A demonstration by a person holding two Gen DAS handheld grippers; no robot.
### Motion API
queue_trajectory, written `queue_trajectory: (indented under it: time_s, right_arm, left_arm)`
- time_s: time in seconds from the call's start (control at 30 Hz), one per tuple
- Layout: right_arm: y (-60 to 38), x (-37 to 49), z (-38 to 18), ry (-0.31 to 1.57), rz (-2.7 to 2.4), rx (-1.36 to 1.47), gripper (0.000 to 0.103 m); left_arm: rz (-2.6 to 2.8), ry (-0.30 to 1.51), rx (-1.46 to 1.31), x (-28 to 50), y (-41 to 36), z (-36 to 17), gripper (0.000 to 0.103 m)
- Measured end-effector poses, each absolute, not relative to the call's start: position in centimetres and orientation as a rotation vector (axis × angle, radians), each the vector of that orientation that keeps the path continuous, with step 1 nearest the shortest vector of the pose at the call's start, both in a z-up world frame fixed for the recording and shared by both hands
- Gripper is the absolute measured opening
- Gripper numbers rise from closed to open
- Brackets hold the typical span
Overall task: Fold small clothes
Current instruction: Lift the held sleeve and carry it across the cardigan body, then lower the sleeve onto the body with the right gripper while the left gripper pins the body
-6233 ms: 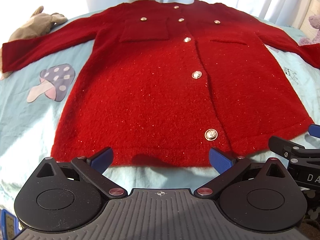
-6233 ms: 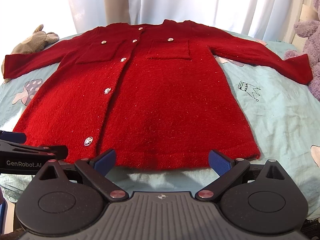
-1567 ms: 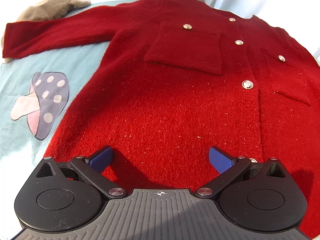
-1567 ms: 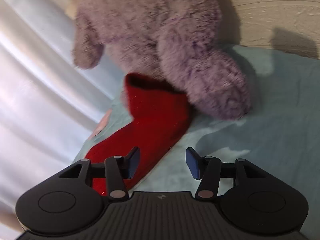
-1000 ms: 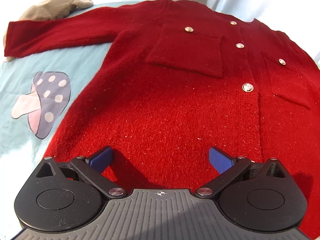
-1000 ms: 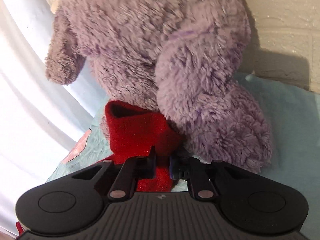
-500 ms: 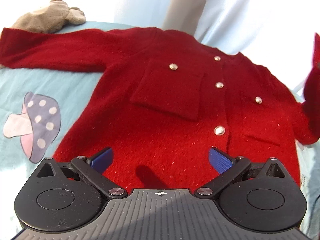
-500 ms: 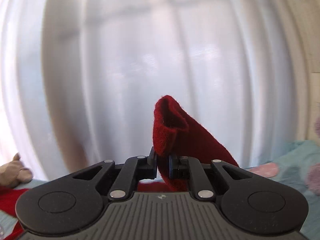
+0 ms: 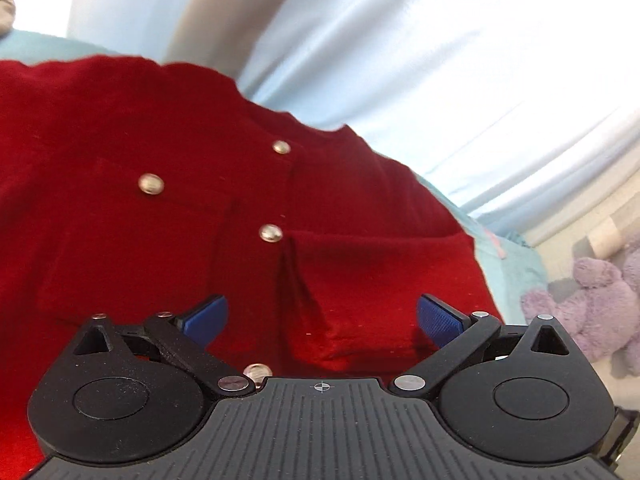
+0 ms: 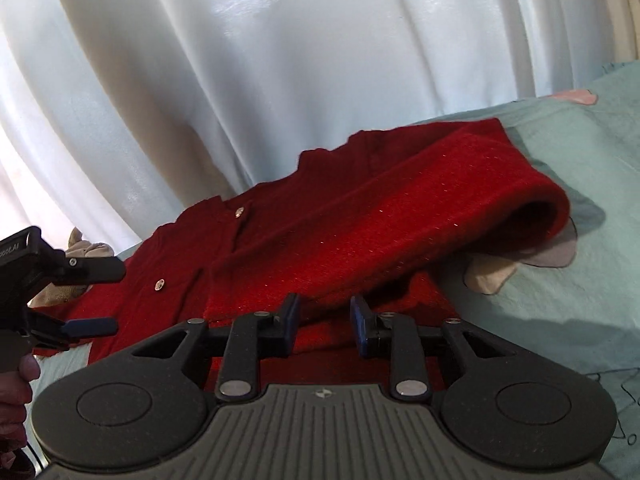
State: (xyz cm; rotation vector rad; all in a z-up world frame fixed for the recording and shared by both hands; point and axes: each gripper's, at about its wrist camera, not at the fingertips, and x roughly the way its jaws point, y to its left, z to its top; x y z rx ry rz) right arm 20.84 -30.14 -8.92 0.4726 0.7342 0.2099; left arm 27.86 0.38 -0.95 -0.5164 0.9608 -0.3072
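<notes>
A red buttoned cardigan (image 9: 132, 248) lies flat on a light blue bedsheet (image 10: 560, 200). Its right sleeve (image 10: 420, 216) is folded back across the chest, looping at the shoulder, and the cuff end (image 9: 380, 280) rests over the right pocket. My right gripper (image 10: 324, 320) sits just behind that cuff end; its jaws are opening and the pads no longer press the cloth. My left gripper (image 9: 322, 318) hovers wide open over the chest with nothing between its fingers. It also shows at the left of the right wrist view as the left gripper (image 10: 100, 296).
A white curtain (image 10: 320, 60) hangs behind the bed. A purple plush toy (image 9: 592, 312) sits at the far right by the wall. A grey plush toy (image 10: 86, 252) lies beyond the cardigan's left side. A person's hand (image 10: 16, 380) holds the left gripper.
My right gripper carried the sleeve cuff away from the purple plush toy, over the cardigan's chest, and its jaws have parted. My left gripper moved up the cardigan and swung right.
</notes>
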Motion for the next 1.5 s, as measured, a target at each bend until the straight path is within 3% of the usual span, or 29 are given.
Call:
queue_trajectory:
  time_s: [0.03, 0.1, 0.3, 0.37, 0.43, 0.47, 0.6, 0.73, 0.93, 1.17, 1.33, 1.4, 1.43, 1.5]
  right_arm:
    - [-30.3, 20.3, -9.2, 0.737, 0.196, 0.484, 0.027]
    - [-30.4, 19.9, -9.5, 0.746, 0.175, 0.509, 0.028]
    - [-33.1, 17.9, -9.7, 0.754, 0.133, 0.557, 0.028]
    - [-33.5, 18.0, -9.7, 0.752, 0.125, 0.564, 0.028]
    - [-33.9, 18.1, -9.6, 0.749, 0.118, 0.580, 0.028]
    - [-34.0, 18.3, -9.7, 0.749, 0.118, 0.588, 0.028]
    - [-34.9, 19.0, -9.7, 0.737, 0.116, 0.648, 0.029]
    - [-36.3, 20.0, -9.4, 0.708, 0.110, 0.734, 0.053]
    - [-37.1, 22.0, -9.8, 0.692, 0.138, 0.871, 0.053]
    - [-36.4, 24.3, -10.8, 0.704, 0.176, 0.988, 0.053]
    - [-35.7, 25.8, -12.4, 0.747, 0.139, 1.056, 0.053]
    - [-35.6, 26.0, -13.0, 0.746, 0.117, 1.081, 0.053]
    - [-35.7, 26.2, -13.2, 0.742, 0.110, 1.085, 0.051]
    - [-35.7, 26.4, -13.4, 0.735, 0.090, 1.081, 0.044]
  left_arm:
    - [-0.320, 0.987, -0.537, 28.7, -0.1, -1.6, 0.086]
    - [-0.344, 1.046, -0.574, 30.2, -1.0, -3.1, 0.078]
    - [-0.368, 1.109, -0.669, 32.6, -2.1, -6.5, 0.078]
    - [-0.367, 1.107, -0.684, 33.1, -2.3, -6.7, 0.070]
    - [-0.369, 1.127, -0.665, 33.5, -2.7, -6.8, 0.020]
    - [-0.367, 1.139, -0.650, 33.6, -2.7, -6.6, 0.011]
    - [-0.376, 1.072, -0.595, 33.4, -2.2, -4.3, 0.013]
    - [-0.343, 0.946, -0.500, 33.2, -0.2, -0.3, 0.013]
    - [-0.165, 0.839, -0.340, 33.2, 4.6, 2.2, 0.013]
    - [-0.005, 0.922, -0.342, 34.0, 8.6, -2.4, 0.015]
    - [-0.029, 0.921, -0.427, 33.5, 9.8, -4.7, 0.035]
    - [-0.040, 0.911, -0.464, 33.8, 9.9, -5.1, 0.034]
    - [-0.041, 0.911, -0.474, 34.0, 10.0, -5.1, 0.024]
    - [-0.051, 0.911, -0.482, 34.3, 10.1, -4.9, 0.014]
